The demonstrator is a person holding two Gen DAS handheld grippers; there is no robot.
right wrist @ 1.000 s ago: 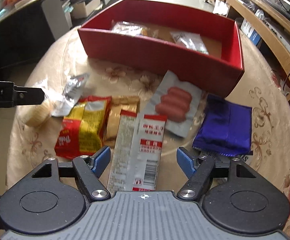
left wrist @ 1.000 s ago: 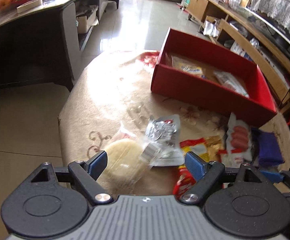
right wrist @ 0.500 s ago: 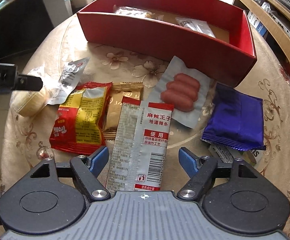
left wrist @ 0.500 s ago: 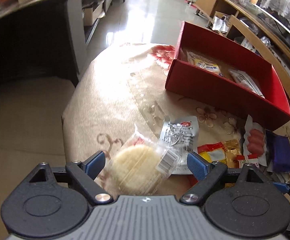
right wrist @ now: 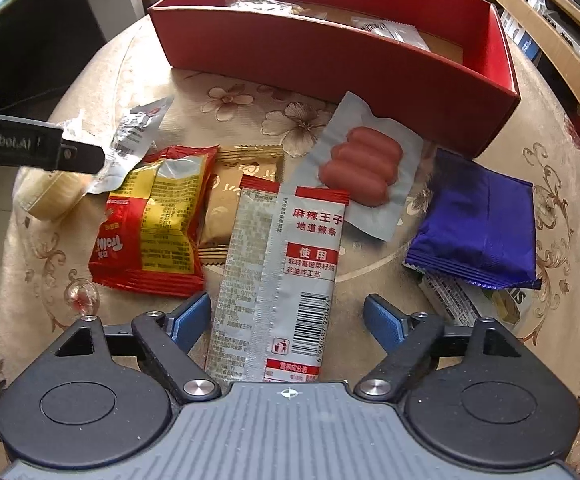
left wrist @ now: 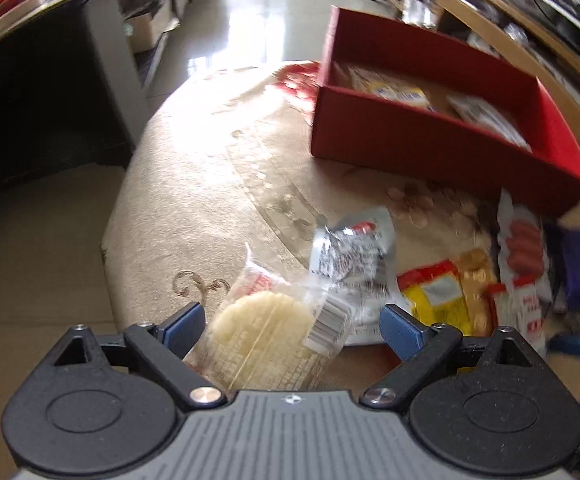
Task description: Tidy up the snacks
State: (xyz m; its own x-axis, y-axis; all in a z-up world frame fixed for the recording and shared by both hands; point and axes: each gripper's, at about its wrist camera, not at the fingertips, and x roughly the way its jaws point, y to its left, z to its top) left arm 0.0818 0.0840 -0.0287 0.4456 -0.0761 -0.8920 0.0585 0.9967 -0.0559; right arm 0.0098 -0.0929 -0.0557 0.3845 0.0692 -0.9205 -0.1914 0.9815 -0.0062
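A red box (right wrist: 330,52) stands at the far side of the round table and holds a few snack packets; it also shows in the left wrist view (left wrist: 430,140). My left gripper (left wrist: 292,322) is open, its jaws either side of a round rice cracker packet (left wrist: 265,340), also seen in the right wrist view (right wrist: 49,192). My right gripper (right wrist: 287,318) is open, its jaws either side of the near end of a grey and red spicy strip packet (right wrist: 281,272). A sausage pack (right wrist: 362,168), a red and yellow packet (right wrist: 157,220), a gold packet (right wrist: 233,196), a silver packet (left wrist: 350,256) and a blue packet (right wrist: 478,220) lie between.
The table has a beige flowered cloth (left wrist: 209,184) with its edge close at the left. A dark cabinet (left wrist: 49,100) stands left of it and wooden shelving (left wrist: 530,40) behind the box. A small packet (right wrist: 462,304) lies under the blue one.
My left gripper has closed in on the rice cracker packet, which now sits deeper between its open jaws. My right gripper has moved forward over the grey and red packet.
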